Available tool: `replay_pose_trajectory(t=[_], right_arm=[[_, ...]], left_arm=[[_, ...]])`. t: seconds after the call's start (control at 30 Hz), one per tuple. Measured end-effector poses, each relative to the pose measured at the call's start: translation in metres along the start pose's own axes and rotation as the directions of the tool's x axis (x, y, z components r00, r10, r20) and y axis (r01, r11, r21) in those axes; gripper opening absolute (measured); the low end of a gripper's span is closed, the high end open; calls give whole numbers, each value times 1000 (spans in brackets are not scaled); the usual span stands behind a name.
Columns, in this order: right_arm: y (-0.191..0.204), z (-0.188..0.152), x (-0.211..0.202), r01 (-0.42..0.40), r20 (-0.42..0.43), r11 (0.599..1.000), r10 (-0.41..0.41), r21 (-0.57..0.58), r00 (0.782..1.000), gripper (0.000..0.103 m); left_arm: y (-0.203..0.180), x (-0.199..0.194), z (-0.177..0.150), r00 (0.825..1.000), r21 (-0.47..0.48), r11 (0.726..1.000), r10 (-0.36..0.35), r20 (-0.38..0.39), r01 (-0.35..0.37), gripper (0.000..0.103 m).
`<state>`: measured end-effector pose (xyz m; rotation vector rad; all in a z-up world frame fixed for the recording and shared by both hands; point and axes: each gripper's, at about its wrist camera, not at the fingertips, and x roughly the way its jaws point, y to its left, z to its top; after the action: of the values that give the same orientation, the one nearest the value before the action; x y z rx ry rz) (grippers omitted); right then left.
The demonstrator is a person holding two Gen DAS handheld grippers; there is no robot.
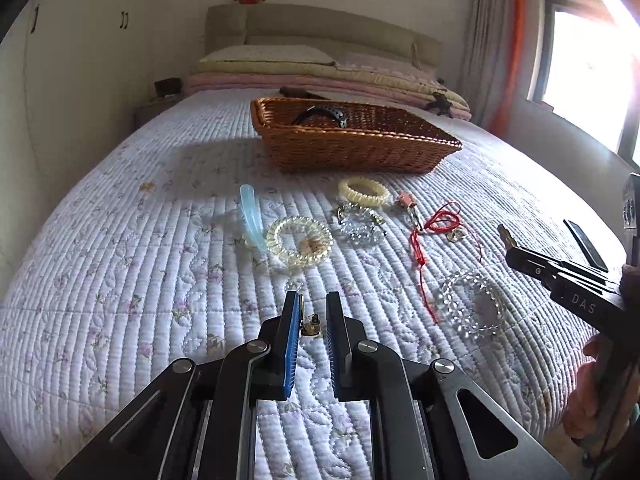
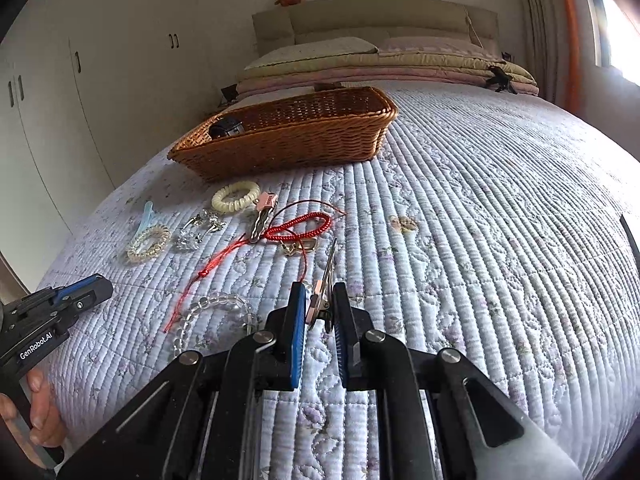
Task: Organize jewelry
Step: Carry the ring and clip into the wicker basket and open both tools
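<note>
My left gripper (image 1: 313, 300) is shut on a small gold earring (image 1: 310, 325) just above the quilt. My right gripper (image 2: 318, 290) is shut on a metal hair clip with a pink back (image 2: 320, 304), whose tip sticks out ahead of the fingers. A wicker basket (image 1: 360, 152) (image 2: 288, 148) stands farther up the bed with a black item (image 1: 320, 114) inside. Between it and the grippers lie a cream coil bracelet (image 1: 363, 191), a pale beaded bracelet (image 1: 280, 232), a crystal bracelet (image 1: 362, 230), a red cord (image 1: 436, 220) and a clear bead bracelet (image 1: 448, 292).
A light blue hair clip (image 1: 250, 216) and a pink clip (image 1: 406, 202) lie among the jewelry. A black flat object (image 1: 586, 244) rests near the bed's right edge. Pillows and folded blankets (image 1: 320, 76) fill the head end. A person's hand (image 2: 36, 412) holds the left gripper (image 2: 100, 286).
</note>
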<state>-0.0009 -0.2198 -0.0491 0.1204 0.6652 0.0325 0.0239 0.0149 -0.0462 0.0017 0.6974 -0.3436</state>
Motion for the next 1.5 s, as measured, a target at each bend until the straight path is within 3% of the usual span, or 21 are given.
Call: replay_pose_trajectory(t=[0.17,0.33,0.4,0.5,0.7,0.93,1.17,1.5], right_arm=[[8,33,-18,-16,60,999,19,-48,998,15],[13,94,-12,-30,113,995,41,-99,993,15],[13,119,0,-26,122,994,39,-106,992,15],[12,155,34,-25,102,993,37,-111,994,15],[10,190,119,-37,-3,996,36,-82,999,15],[1,188,173,-23,-59,998,19,-53,998,15],[-6,178,203,-4,-135,999,-2,-46,991,15],[-5,174,203,17,-129,998,-25,-58,991,15]], left_arm=[[-10,-12,31,997,14,999,-52,49,51,13],[-21,-9,99,991,40,997,-70,117,65,13],[-20,1,129,988,40,998,-62,142,57,13],[-9,30,171,984,10,993,-118,135,117,13],[16,105,226,987,-82,986,-136,82,142,13],[27,163,227,989,-126,981,-145,9,145,13],[38,196,217,983,-180,973,-163,-85,146,13],[42,201,214,979,-196,967,-183,-87,163,13]])
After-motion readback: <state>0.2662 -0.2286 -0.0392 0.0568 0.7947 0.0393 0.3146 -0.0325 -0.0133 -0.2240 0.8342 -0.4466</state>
